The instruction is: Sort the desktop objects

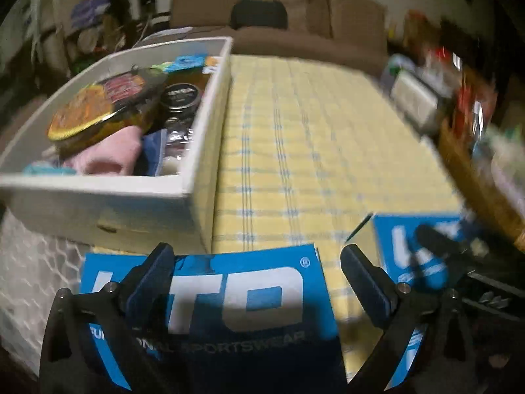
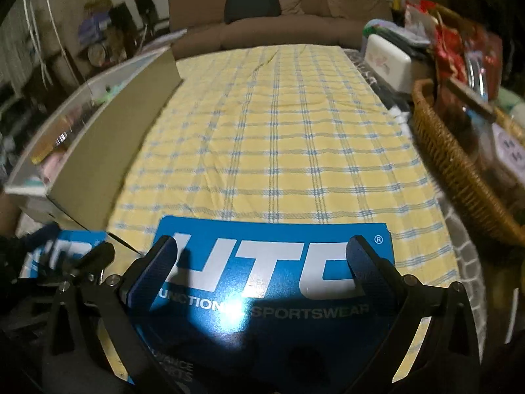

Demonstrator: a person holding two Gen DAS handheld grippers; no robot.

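Desktop objects mostly in already, judging by white box (image 1: 108, 193) at far left: round printed tin (image 1: 98, 108), dark Nivea jar (image 1: 182, 97), pink cloth (image 1: 108, 156), blue bits & foil packs all piled inside. Box sits on left edge of yellow checked tablecloth (image 1: 311, 138), w/ its long side wall along cloth.

Moving right: middle of cloth bare, nothing loose on it in either view. Reads as most of sort done.

Near edge, front: two blue UTO packs left. Left blue pack (image 1: 210, 298) flat on cloth just below box corner, w/ left gripper (image 1: 256, 275) over it, jaws wide apart, nothing between pads, straddling pack's top edge. Can't tell if touching. Right blue pack (image 2: 272, 282) just beside, small gap between the two; right gripper (image 2: 262, 262) over it the same way, jaws spread wide, not clamped on anything.

Far right: wicker basket (image 2: 452, 170) full of red wrappers & jars, white case (image 2: 387, 59) behind it, off cloth. Prob not part of sort, can't be sure.

Left to do, as judged: both blue packs into box. Neither gripped yet. Thin & flat, so edge grab likely needed.
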